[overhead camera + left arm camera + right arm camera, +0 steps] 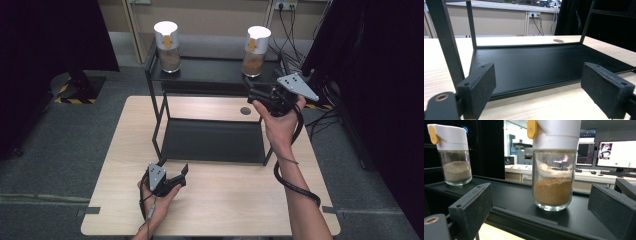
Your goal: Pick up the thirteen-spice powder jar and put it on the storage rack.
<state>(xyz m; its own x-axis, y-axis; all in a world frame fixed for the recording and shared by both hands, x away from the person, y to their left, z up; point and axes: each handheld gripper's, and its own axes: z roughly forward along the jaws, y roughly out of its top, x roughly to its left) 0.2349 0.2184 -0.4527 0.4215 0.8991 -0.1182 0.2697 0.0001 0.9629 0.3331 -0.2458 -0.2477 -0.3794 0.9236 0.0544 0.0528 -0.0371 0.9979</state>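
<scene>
Right gripper [256,93] was up at the top shelf [210,70] of the black rack [159,125], near edge, right end. Jaws spread wide, nothing between them. It pointed at the right jar [255,50], which stood just beyond the jaws, not touching. In the right gripper view that jar [554,170] sat centred between the two pads [474,205], upright, on the shelf [511,195] just past its edge. Glass body, white cap, yellow tab, brown powder about a third full.

Left jar [167,46] stood at the far left of the same shelf, well apart from the right one. Same cap type; paler, greyish powder in the right gripper view [455,157]. Upright too.

Left gripper [174,174] was low over the table [225,210], near side, just in front of the rack's lower shelf [212,140], by its left corner. Jaws open, empty. Left gripper view looked along the lower shelf [529,65]; a rack post [446,42] stood just by the left pad [480,87]. Couldn't tell whether pad touched post.

Right hand [280,122] gripped its tool from below, cable [295,185] looping down along the forearm. Left hand [160,200] rested near the table's near edge.

A small dark round spot [245,110] was on the table behind the rack's lower shelf, near the right hand.
</scene>
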